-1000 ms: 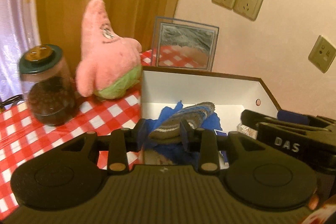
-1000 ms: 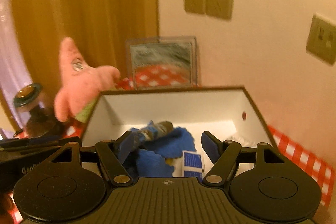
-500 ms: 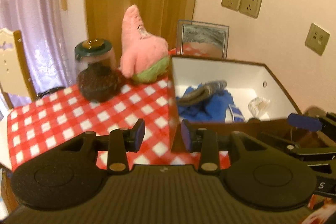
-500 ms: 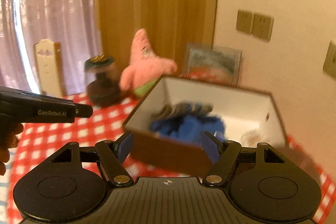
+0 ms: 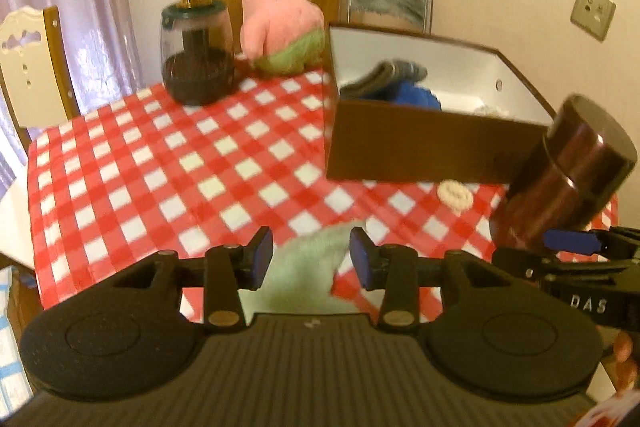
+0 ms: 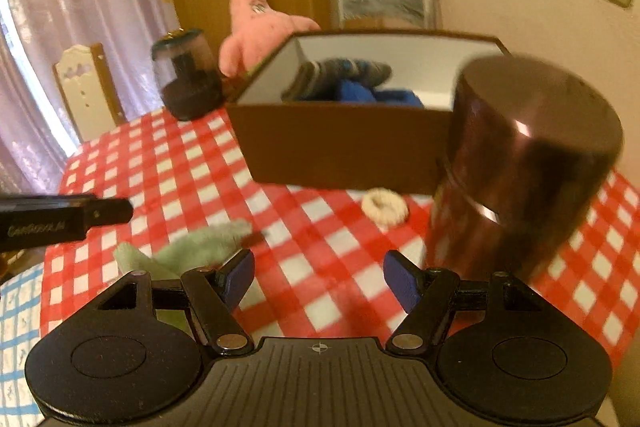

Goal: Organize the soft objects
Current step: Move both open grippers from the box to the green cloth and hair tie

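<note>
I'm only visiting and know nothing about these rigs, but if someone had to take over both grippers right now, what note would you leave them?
Left gripper: open, empty, just above the pale green soft toy.
Right gripper: open, empty, over the checked tablecloth.
Done: grey sock and blue cloth lie in the brown box.
Left: the green toy, the cream scrunchie in front of the box, and perhaps the pink plush beside it.
Mind the brown canister at the right.

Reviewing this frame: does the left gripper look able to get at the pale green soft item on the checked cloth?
Probably yes. The left gripper is open and empty, and the green soft item lies right ahead between its jaws, with nothing in between. The brown canister stands well aside.
</note>
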Action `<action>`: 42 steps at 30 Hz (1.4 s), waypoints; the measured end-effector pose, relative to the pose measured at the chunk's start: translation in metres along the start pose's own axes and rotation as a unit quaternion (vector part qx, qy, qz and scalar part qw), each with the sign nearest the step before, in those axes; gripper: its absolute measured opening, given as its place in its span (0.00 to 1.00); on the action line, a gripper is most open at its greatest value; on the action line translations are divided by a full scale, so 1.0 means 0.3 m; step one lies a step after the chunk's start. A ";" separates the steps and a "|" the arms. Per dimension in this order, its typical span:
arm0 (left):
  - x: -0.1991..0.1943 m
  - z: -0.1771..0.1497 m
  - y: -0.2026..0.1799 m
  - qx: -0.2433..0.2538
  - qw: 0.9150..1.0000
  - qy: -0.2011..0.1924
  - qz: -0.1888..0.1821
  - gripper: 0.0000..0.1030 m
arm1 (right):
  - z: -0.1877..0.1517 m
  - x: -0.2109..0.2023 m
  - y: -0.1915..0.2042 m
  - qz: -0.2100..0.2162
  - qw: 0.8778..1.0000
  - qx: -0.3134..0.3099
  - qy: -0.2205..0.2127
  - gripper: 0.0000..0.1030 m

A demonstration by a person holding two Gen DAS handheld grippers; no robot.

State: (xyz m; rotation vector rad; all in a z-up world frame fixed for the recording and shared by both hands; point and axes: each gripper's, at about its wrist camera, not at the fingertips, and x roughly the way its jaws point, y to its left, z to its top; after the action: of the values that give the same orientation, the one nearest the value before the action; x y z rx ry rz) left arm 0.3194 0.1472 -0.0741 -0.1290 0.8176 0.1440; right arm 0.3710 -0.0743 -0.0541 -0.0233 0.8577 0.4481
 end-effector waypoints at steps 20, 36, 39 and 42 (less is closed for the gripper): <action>-0.107 -0.148 -0.097 0.034 0.999 0.024 0.015 0.45 | -0.156 -0.106 -0.005 0.005 0.999 0.030 0.016 0.69; -0.214 -0.326 -0.168 0.042 0.995 0.047 0.076 0.49 | -0.285 -0.152 -0.134 0.052 0.996 0.060 0.049 0.69; -0.208 -0.318 -0.140 0.051 0.995 0.044 0.077 0.57 | -0.281 -0.162 -0.124 0.046 0.997 0.057 0.035 0.69; -0.186 -0.308 -0.106 0.066 0.995 0.034 0.067 0.59 | -0.282 -0.148 -0.103 0.032 0.997 0.070 0.031 0.69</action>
State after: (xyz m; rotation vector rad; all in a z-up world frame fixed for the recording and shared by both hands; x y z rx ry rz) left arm 0.2212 0.0960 -0.0941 0.0472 0.9007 0.2127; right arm 0.2964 -0.1356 -0.0823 0.1199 0.9514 0.4492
